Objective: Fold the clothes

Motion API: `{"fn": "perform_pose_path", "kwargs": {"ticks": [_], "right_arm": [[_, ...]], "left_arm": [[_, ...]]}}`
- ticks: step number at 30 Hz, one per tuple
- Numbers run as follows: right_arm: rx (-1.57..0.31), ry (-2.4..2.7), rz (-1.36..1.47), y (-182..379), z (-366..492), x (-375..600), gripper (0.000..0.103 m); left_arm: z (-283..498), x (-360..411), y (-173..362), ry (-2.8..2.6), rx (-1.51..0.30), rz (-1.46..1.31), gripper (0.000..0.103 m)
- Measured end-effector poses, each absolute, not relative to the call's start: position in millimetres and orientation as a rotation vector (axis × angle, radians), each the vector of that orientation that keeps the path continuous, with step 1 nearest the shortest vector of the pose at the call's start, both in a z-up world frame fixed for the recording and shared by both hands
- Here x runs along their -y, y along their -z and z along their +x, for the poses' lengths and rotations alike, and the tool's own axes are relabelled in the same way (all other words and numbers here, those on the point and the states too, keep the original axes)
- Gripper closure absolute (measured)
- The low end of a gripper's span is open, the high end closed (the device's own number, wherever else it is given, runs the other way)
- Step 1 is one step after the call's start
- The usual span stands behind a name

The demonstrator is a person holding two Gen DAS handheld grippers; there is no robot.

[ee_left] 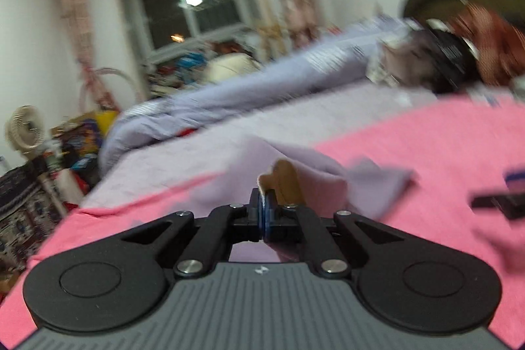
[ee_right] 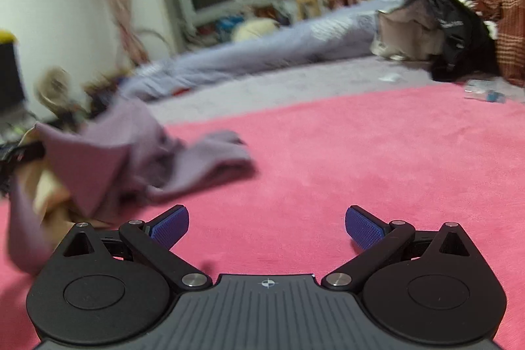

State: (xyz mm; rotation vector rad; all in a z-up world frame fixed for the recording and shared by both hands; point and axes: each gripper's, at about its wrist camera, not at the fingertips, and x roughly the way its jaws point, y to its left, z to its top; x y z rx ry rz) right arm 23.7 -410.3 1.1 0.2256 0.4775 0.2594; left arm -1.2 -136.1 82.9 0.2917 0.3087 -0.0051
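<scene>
While left gripper (ee_left: 265,212) pinches lilac garment (ee_left: 305,173) on pink blanket (ee_left: 426,153), right gripper (ee_right: 266,227) spread.

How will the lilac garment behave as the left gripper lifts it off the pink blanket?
The lilac garment is probably floppy: it droops in folds from the shut left gripper. Likely light, since one pinch holds it. Its trailing end may drag on the pink blanket.
</scene>
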Motion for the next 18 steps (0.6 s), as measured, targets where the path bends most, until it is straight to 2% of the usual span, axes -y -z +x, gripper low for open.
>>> {"fn": "perform_pose_path", "kwargs": {"ticks": [8,18], "right_arm": [[-0.42,-0.384,0.077,-5.0,-2.6,342.5,0.0],[-0.41,-0.455,-0.068,-13.4,-9.7,263.1,0.0]], "left_arm": [[-38.6,57.9,-136.9,-0.081,-0.201,0.195,0.102],[-113.2,-43.6,-126.2,-0.17,-0.157,0.051,0.102]]}}
